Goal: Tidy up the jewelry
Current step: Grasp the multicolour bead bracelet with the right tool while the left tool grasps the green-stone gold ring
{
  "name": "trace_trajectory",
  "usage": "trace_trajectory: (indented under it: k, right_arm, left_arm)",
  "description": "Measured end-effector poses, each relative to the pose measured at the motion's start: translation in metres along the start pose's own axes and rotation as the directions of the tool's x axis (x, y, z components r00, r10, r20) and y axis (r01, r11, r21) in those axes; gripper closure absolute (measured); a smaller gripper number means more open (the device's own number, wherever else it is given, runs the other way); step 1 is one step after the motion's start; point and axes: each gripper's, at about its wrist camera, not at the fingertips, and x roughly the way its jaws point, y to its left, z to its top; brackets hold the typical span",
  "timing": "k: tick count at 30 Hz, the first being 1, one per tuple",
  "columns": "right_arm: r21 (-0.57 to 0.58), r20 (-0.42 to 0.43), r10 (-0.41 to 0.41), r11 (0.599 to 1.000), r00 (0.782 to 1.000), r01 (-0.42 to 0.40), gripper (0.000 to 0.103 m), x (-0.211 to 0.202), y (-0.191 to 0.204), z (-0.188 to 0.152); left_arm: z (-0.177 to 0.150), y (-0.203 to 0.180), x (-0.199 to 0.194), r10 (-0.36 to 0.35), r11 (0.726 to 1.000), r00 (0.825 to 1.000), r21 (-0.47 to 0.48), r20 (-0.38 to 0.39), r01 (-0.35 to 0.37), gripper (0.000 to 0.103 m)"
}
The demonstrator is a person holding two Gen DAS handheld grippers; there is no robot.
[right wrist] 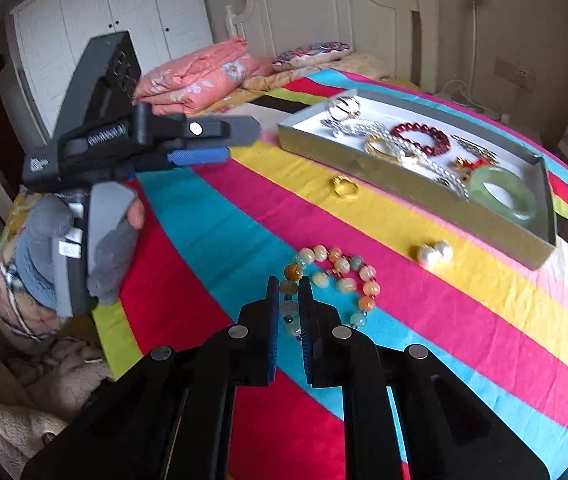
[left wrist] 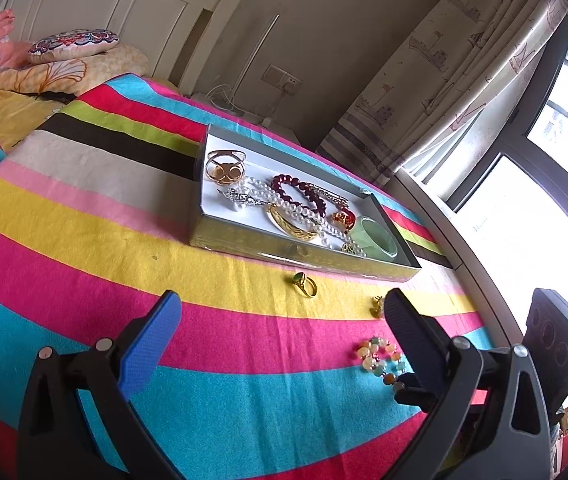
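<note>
A grey jewelry box [left wrist: 244,240] [right wrist: 323,148] lies on the striped bedspread, holding gold bangles, pearl strands, a dark red bead bracelet [left wrist: 299,194] [right wrist: 419,138] and a green jade bangle [left wrist: 379,238] [right wrist: 503,196]. On the spread in front lie a gold ring with a green stone [left wrist: 305,285] [right wrist: 344,188], pearl earrings [right wrist: 433,253] and a multicolour bead bracelet [left wrist: 379,358] [right wrist: 335,280]. My left gripper [left wrist: 280,312] [right wrist: 240,144] is open, held above the spread. My right gripper [right wrist: 287,284] is shut on the near side of the bead bracelet.
The striped bedspread [left wrist: 84,208] covers the bed. Pillows and a folded pink quilt [right wrist: 204,76] lie by the headboard [right wrist: 347,12]. A curtain [left wrist: 463,72] and window stand to the right. A small gold piece [left wrist: 377,307] lies beside the left gripper's right finger.
</note>
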Motion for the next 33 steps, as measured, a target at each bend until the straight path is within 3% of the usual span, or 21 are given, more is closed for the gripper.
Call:
trace_trajectory:
  k: [4, 12, 14, 16, 19, 20, 22, 25, 28, 31, 33]
  right_arm:
    - [0.007, -0.011, 0.003, 1.000, 1.000, -0.003, 0.090, 0.002, -0.001, 0.000]
    - [-0.066, -0.076, -0.074, 0.995, 0.994, 0.069, 0.085, 0.017, 0.012, -0.002]
    - [-0.094, -0.080, -0.077, 0.993, 0.994, 0.069, 0.072, 0.018, 0.017, -0.002]
    - [-0.133, -0.081, -0.087, 0.988, 0.993, 0.076, 0.065, 0.019, 0.024, -0.003]
    - [-0.150, -0.072, -0.100, 0.985, 0.992, 0.089, 0.070, 0.019, 0.026, -0.004]
    - [-0.152, -0.069, -0.095, 0.985, 0.993, 0.084, 0.082, 0.019, 0.026, -0.004]
    - [-0.143, -0.062, -0.112, 0.984, 0.992, 0.102, 0.094, 0.019, 0.026, -0.004]
    - [-0.114, -0.056, -0.129, 0.986, 0.990, 0.122, 0.094, 0.019, 0.022, -0.004]
    - [-0.072, -0.052, -0.110, 0.992, 0.993, 0.106, 0.094, 0.018, 0.013, -0.002]
    - [-0.057, -0.050, -0.102, 0.993, 0.994, 0.099, 0.094, 0.017, 0.010, -0.001]
    - [-0.051, -0.046, -0.098, 0.994, 0.994, 0.096, 0.094, 0.016, 0.010, -0.002]
  left_arm:
    - [0.000, 0.000, 0.002, 0.005, 1.000, 1.000, 0.003, -0.010, -0.005, 0.003]
    - [-0.001, -0.004, 0.010, 0.026, 0.999, 0.998, 0.026, -0.050, -0.025, 0.003]
    - [0.000, -0.008, 0.016, 0.047, 0.998, 0.996, 0.046, -0.080, -0.044, 0.003]
    - [0.001, -0.015, 0.022, 0.081, 0.994, 0.991, 0.081, -0.103, -0.073, 0.003]
    - [0.002, -0.028, 0.033, 0.151, 0.981, 0.982, 0.140, -0.115, -0.135, 0.003]
    - [0.003, -0.033, 0.038, 0.156, 0.978, 0.980, 0.158, -0.125, -0.135, 0.003]
    - [0.004, -0.043, 0.052, 0.179, 0.968, 0.971, 0.205, -0.161, -0.145, 0.004]
    - [0.009, -0.056, 0.072, 0.201, 0.956, 0.962, 0.250, -0.186, -0.152, 0.011]
    - [0.014, -0.060, 0.095, 0.246, 0.946, 0.940, 0.270, -0.235, -0.180, 0.027]
    - [0.017, -0.066, 0.101, 0.270, 0.935, 0.937, 0.294, -0.221, -0.200, 0.040]
    - [0.016, -0.070, 0.103, 0.292, 0.921, 0.934, 0.325, -0.206, -0.216, 0.062]
